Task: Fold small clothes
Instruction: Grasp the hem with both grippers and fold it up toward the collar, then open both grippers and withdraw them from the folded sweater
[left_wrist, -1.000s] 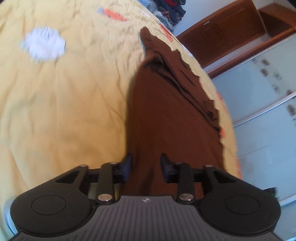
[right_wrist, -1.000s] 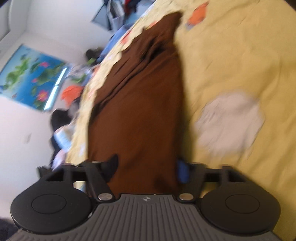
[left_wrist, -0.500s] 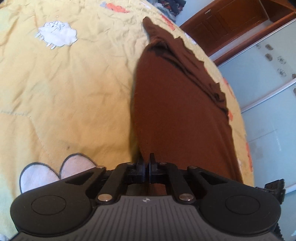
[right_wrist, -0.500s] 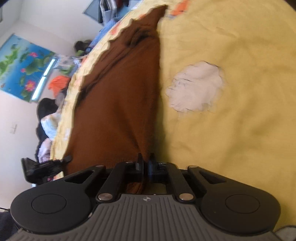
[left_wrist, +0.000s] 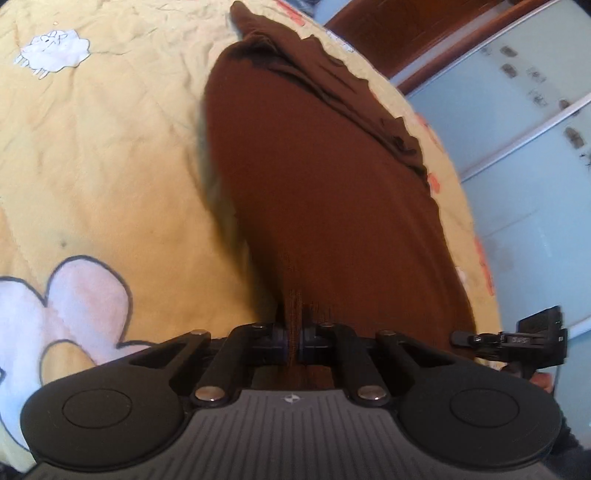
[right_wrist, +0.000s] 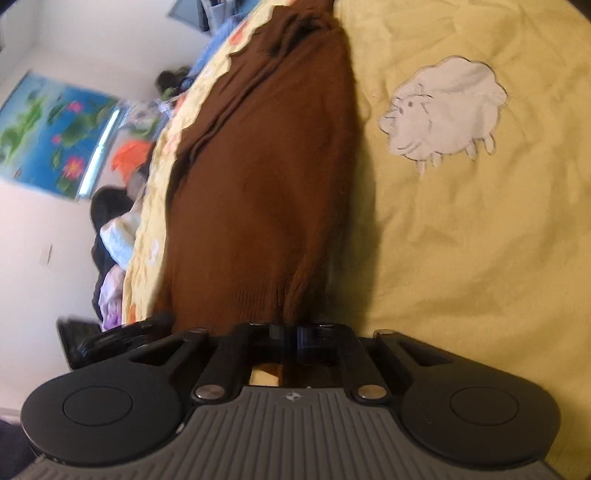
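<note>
A brown knitted garment lies stretched out along the edge of a yellow bedspread. My left gripper is shut on the near ribbed hem of the garment and lifts it slightly. In the right wrist view the same brown garment runs away from me, and my right gripper is shut on its near hem. The other gripper shows at the edge of each view, at the right in the left wrist view and at the left in the right wrist view. The far end of the garment is bunched in folds.
The bedspread carries white sheep patches and a white cloud patch. A wooden cabinet and pale blue wardrobe doors stand beyond the bed. Piled clothes and a blue poster lie past the bed edge.
Both grippers were open around the garment's near hem a second ago; they have closed on it and now hold it, raised a little off the bedspread.
</note>
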